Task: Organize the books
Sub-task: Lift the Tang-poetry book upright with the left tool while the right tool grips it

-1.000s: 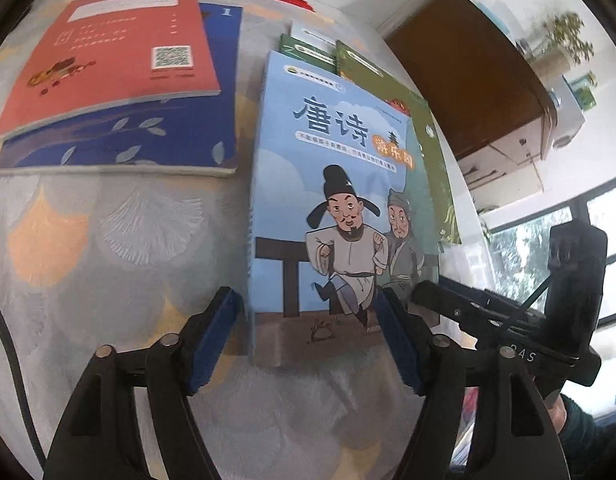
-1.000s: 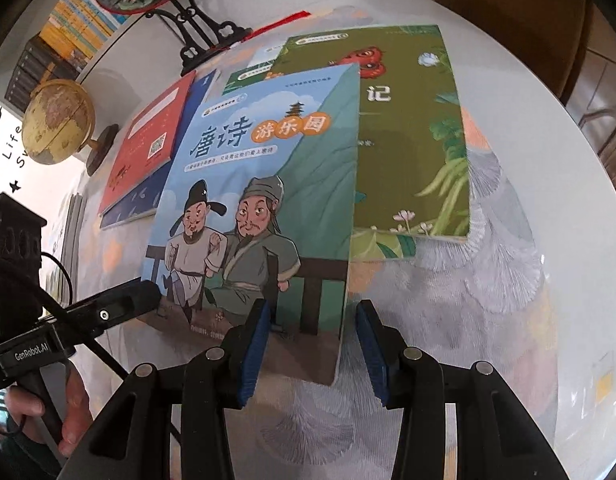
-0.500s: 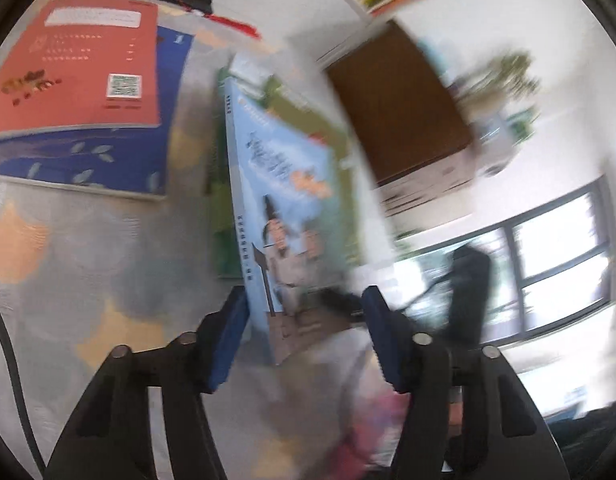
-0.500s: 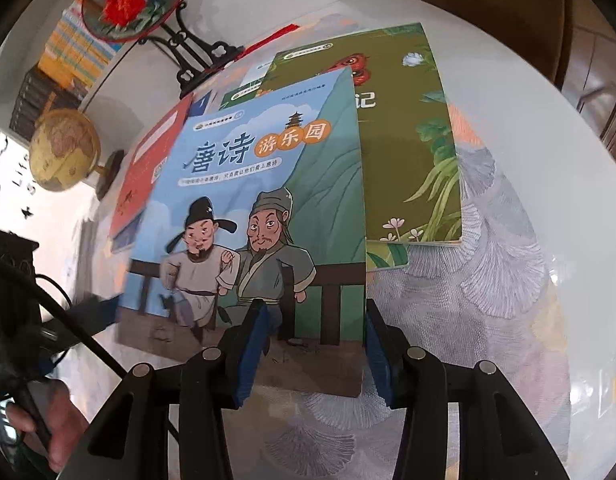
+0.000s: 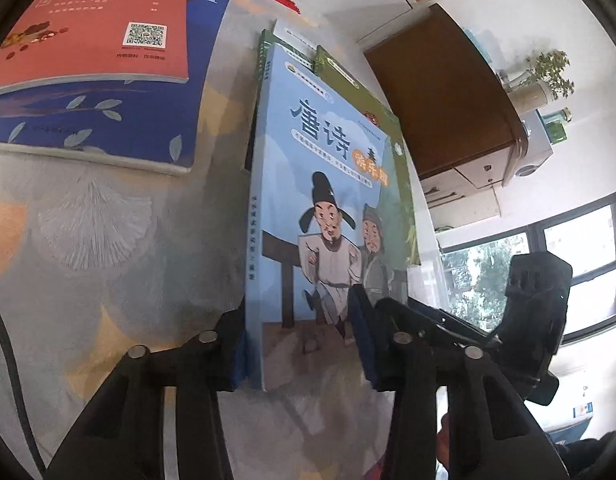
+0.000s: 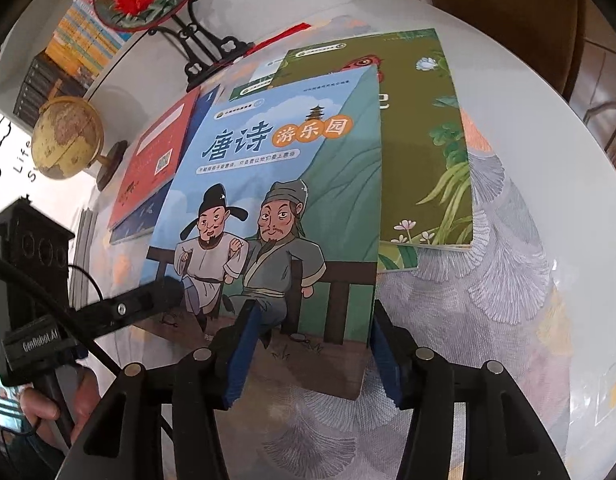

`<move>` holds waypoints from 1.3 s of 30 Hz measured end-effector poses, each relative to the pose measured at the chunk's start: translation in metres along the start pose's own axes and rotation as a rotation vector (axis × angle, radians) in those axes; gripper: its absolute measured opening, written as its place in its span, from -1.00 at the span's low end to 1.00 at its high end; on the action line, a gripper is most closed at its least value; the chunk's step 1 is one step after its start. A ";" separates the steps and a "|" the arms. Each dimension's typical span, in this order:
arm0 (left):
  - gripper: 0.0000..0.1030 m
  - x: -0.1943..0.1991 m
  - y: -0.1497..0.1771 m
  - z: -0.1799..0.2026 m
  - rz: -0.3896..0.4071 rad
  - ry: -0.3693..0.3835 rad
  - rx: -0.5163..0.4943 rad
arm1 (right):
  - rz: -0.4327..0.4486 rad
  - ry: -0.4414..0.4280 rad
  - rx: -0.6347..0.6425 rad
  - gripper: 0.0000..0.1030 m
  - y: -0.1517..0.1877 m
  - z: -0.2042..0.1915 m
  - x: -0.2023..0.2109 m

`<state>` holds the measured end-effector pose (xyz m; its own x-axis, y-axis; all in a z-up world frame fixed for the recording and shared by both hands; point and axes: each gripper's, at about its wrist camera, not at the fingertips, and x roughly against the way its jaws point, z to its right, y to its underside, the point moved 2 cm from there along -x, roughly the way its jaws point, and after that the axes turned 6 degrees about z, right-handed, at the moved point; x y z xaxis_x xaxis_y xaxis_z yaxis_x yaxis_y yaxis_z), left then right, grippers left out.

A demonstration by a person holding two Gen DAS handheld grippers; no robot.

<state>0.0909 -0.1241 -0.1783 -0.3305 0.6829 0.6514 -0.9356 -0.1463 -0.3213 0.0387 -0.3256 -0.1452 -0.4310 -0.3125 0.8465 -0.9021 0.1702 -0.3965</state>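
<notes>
1. The blue picture book, with two cartoon figures on its cover, sits above the green books, its spine side lifted off the table.
2. The left gripper has just been closing; its pads now sit against the book's near end, spine side, one below and one on the cover, so it appears to be pinching it.
3. The right gripper has just been opening; its blue pads straddle the book's near right corner with a visible gap, so it no longer grips.
4. Under and beyond the blue book lie the green books, fanned rather than squared.
5. Well apart on the patterned tablecloth, a red book lies on a dark blue book.
6. By my reading, sorting is midway: two loose piles exist, the blue book is unplaced, and edges need aligning.
</notes>
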 end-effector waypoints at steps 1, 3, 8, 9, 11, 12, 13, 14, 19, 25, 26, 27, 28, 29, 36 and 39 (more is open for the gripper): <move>-0.36 0.000 -0.002 -0.001 -0.002 -0.005 -0.003 | -0.002 0.003 0.008 0.01 -0.001 -0.001 0.000; -0.45 0.003 -0.003 0.003 0.002 -0.046 -0.046 | -0.011 0.015 0.043 -0.05 -0.002 -0.004 0.001; -0.45 0.024 0.004 0.032 -0.012 -0.066 -0.213 | 0.002 0.008 0.146 -0.32 -0.003 -0.017 0.018; -0.45 0.030 0.005 0.035 -0.015 -0.060 -0.224 | -0.007 -0.021 0.161 -0.32 -0.003 -0.020 0.024; -0.45 0.043 0.009 0.031 -0.026 -0.039 -0.214 | -0.047 -0.114 0.185 -0.31 0.002 -0.025 0.037; -0.45 0.046 0.007 0.023 -0.040 0.002 -0.167 | -0.074 -0.154 0.194 -0.26 0.006 -0.025 0.040; -0.45 0.048 0.006 0.012 -0.058 0.057 -0.098 | -0.098 -0.175 0.200 -0.23 0.008 -0.023 0.040; -0.45 0.046 0.005 0.000 -0.077 0.109 -0.027 | -0.145 -0.190 0.194 -0.22 0.013 -0.016 0.032; -0.45 0.032 0.007 -0.021 -0.088 0.096 0.036 | -0.131 -0.224 -0.016 -0.16 0.010 0.016 0.000; -0.45 0.018 0.015 -0.014 -0.126 0.119 0.021 | -0.101 -0.157 0.058 -0.21 0.010 0.004 -0.010; -0.45 0.021 0.016 -0.008 -0.123 0.144 0.013 | -0.121 -0.192 0.069 -0.21 0.010 -0.002 -0.006; -0.45 0.025 0.016 -0.002 -0.115 0.174 0.012 | -0.134 -0.243 0.065 -0.21 0.011 -0.005 -0.003; -0.45 0.028 0.015 0.001 -0.105 0.214 0.025 | -0.145 -0.289 0.058 -0.21 0.010 -0.007 0.003; -0.45 0.032 0.014 0.003 -0.099 0.272 0.059 | -0.153 -0.319 0.055 -0.21 0.011 -0.009 0.005; -0.45 0.029 0.015 -0.003 -0.067 0.335 0.217 | -0.188 -0.511 -0.189 -0.11 0.015 0.015 -0.025; -0.45 0.024 0.025 -0.008 -0.051 0.355 0.298 | -0.178 -0.615 -0.307 -0.17 0.012 0.022 -0.039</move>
<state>0.0608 -0.1053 -0.1761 -0.2691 0.8898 0.3687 -0.9615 -0.2701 -0.0499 0.0444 -0.3319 -0.1903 -0.2924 -0.8157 0.4991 -0.9525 0.2949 -0.0760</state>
